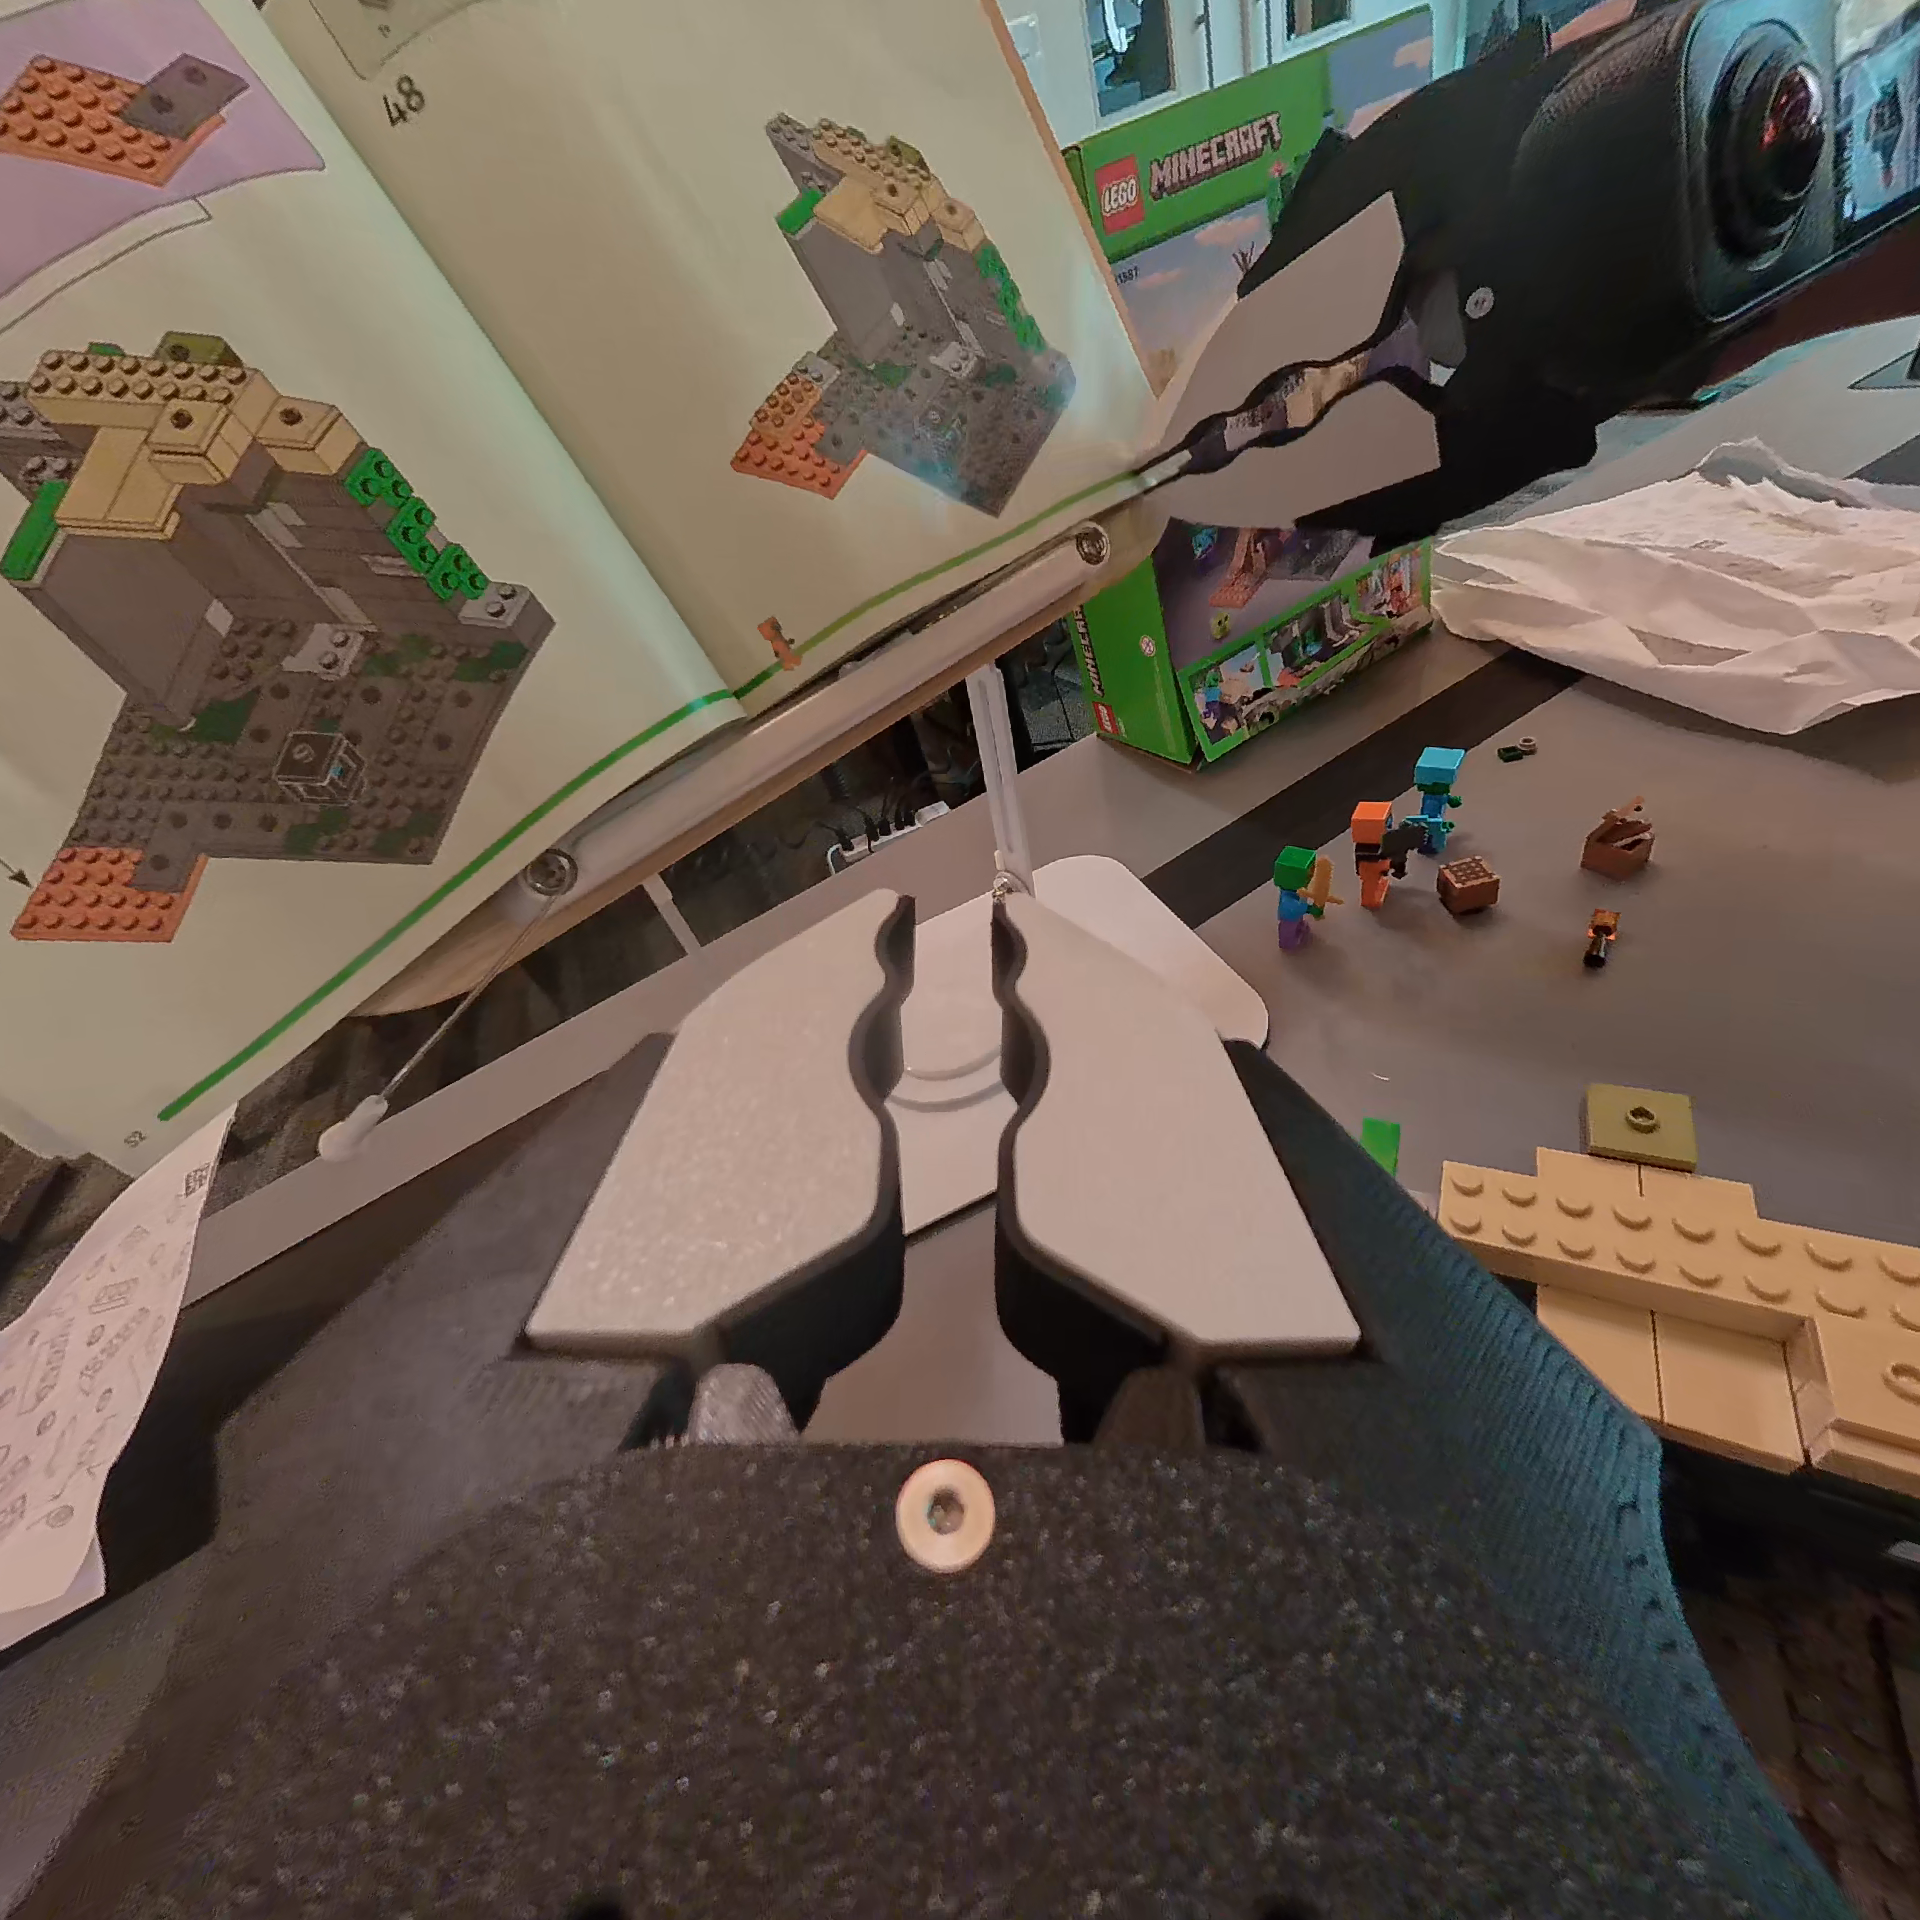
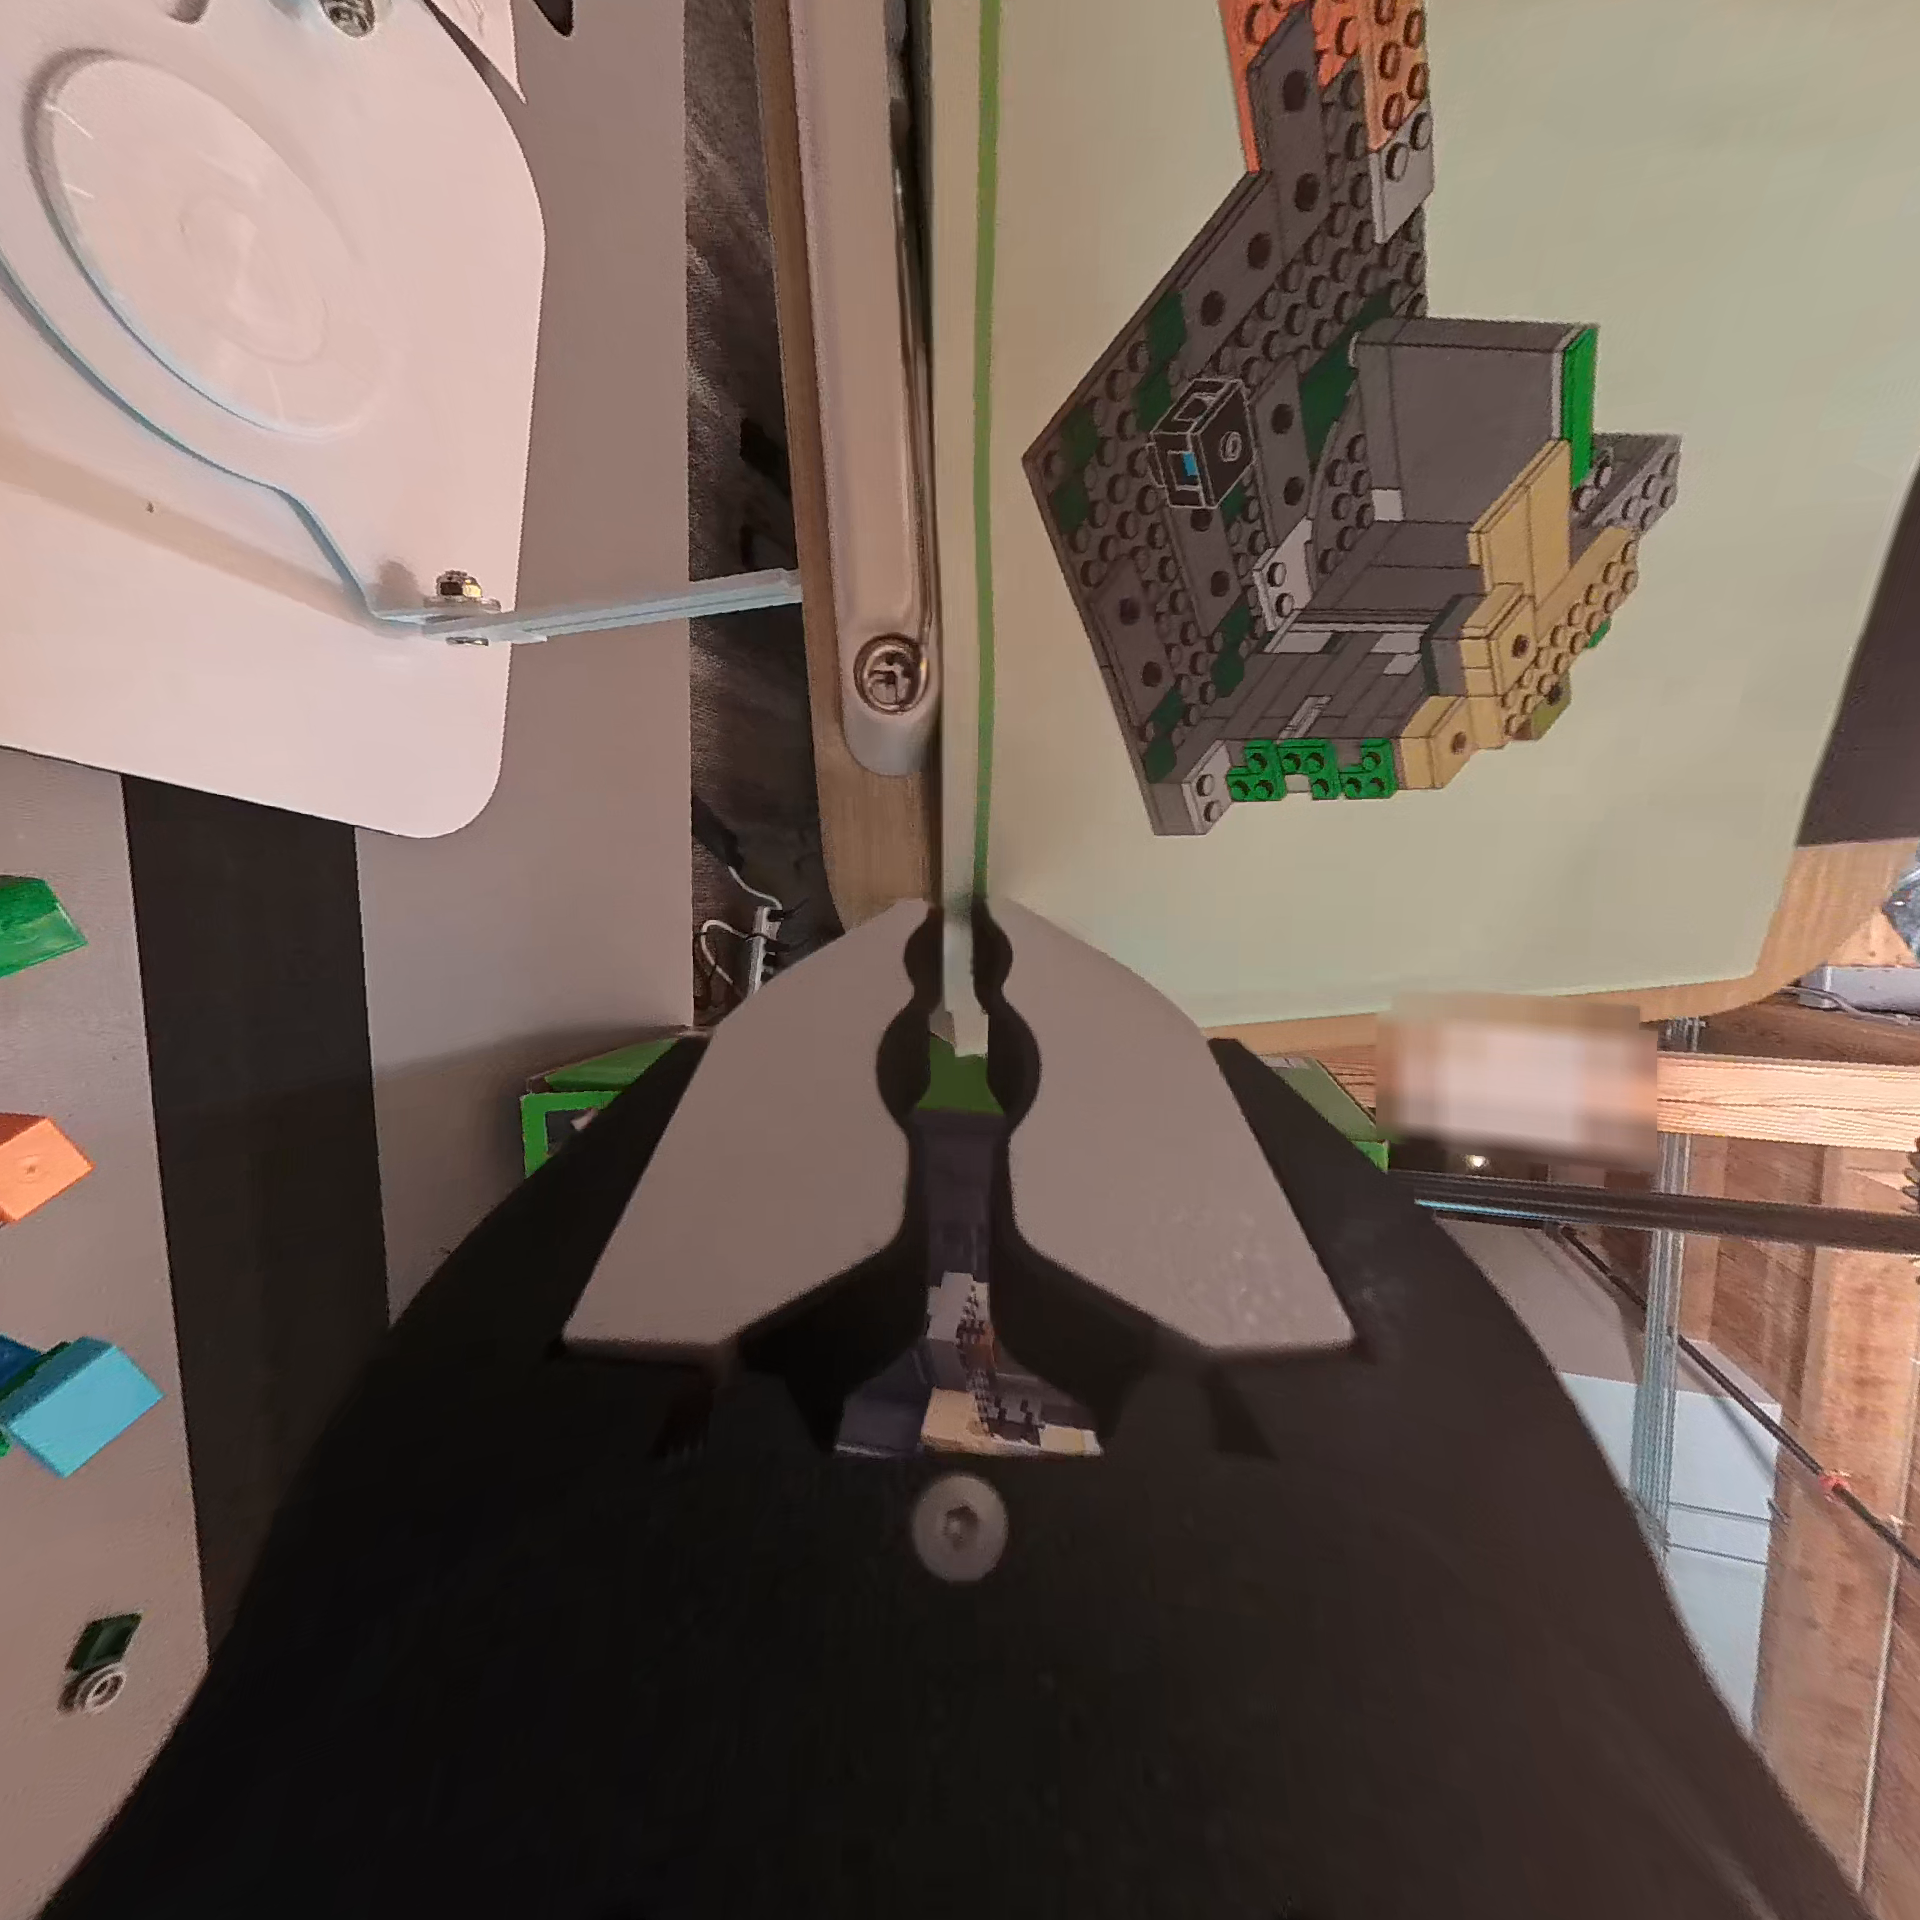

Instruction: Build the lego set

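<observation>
The right gripper (image 2: pixel 961 914) has its jaws pinched tight on the bottom corner of a page of the instruction booklet (image 1: pixel 582 343). The booklet sits open on a white stand (image 1: pixel 1164 935) with a metal bar (image 1: pixel 831 675) across the bottom of its pages. The pages show pictures of a gray, tan and green block build, with printed numbers beside them. The left gripper (image 1: pixel 951 920) hangs low in front of the stand, its jaws a little apart with nothing between them. On the gray table (image 1: pixel 1455 1018) the tan lego build (image 1: pixel 1683 1278) sits at the right, close beside the left gripper. Three small lego figures (image 1: pixel 1371 847) stand farther back. Behind them is a green set box (image 1: pixel 1247 644) with printed words and a logo, and crumpled white paper (image 1: pixel 1683 592) lies next to it.
</observation>
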### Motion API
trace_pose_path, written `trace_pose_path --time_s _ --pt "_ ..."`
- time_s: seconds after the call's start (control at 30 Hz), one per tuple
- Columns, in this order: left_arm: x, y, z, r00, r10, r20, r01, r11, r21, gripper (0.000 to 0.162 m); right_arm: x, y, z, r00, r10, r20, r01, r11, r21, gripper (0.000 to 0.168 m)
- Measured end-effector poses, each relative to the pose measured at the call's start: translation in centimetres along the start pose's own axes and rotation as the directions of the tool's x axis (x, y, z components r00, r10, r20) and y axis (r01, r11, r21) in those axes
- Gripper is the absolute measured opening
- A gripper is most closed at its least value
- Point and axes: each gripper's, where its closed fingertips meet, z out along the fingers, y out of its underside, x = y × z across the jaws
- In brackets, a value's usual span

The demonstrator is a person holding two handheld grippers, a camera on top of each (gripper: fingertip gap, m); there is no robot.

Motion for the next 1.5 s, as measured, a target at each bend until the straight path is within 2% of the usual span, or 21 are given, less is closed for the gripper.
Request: trace_pose_path --time_s 0.07,0.53,0.8,1.1,1.27,1.33,1.5 --pt "0.1 0.1 0.1 1.0 0.002 -0.003 -0.002 1.0 -0.002 0.014 0.1 -0.1 -0.1 1.0 -0.001 0.0 0.001 1.0 0.003 0.0" --pt "1.0 0.3 0.3 1.0 0.012 -0.022 -0.012 1.0 -0.008 0.014 1.8 -1.1 -0.9 0.999 0.018 -0.033 -0.017 1.0 0.015 0.0" --pt "1.3 0.3 0.4 1.0 0.013 -0.028 -0.013 1.0 -0.01 0.014 4.3 -3.9 -1.2 0.992 0.079 -0.1 -0.071 0.994 0.082 0.0" --pt "0.8 0.1 0.1 1.0 0.009 -0.022 -0.009 1.0 -0.002 0.014 6.0 -7.7 0.2 0.987 0.098 -0.128 -0.08 0.987 0.137 0.0" --pt "0.1 0.0 -0.2 1.0 -0.004 -0.013 0.004 1.0 0.004 0.014 5.3 -7.2 -0.6 0.989 0.127 -0.069 -0.114 0.98 0.165 0.0" --pt "-0.1 -0.1 -0.2 1.0 -0.015 -0.013 0.015 1.0 0.009 0.014 4.2 -6.0 -1.1 0.991 0.136 -0.01 -0.134 0.981 0.143 0.025" --pt "0.3 0.0 0.0 0.999 -0.023 -0.026 0.023 1.0 0.006 0.014 1.7 -2.5 -1.8 0.997 0.066 0.028 -0.068 0.995 0.067 0.037"
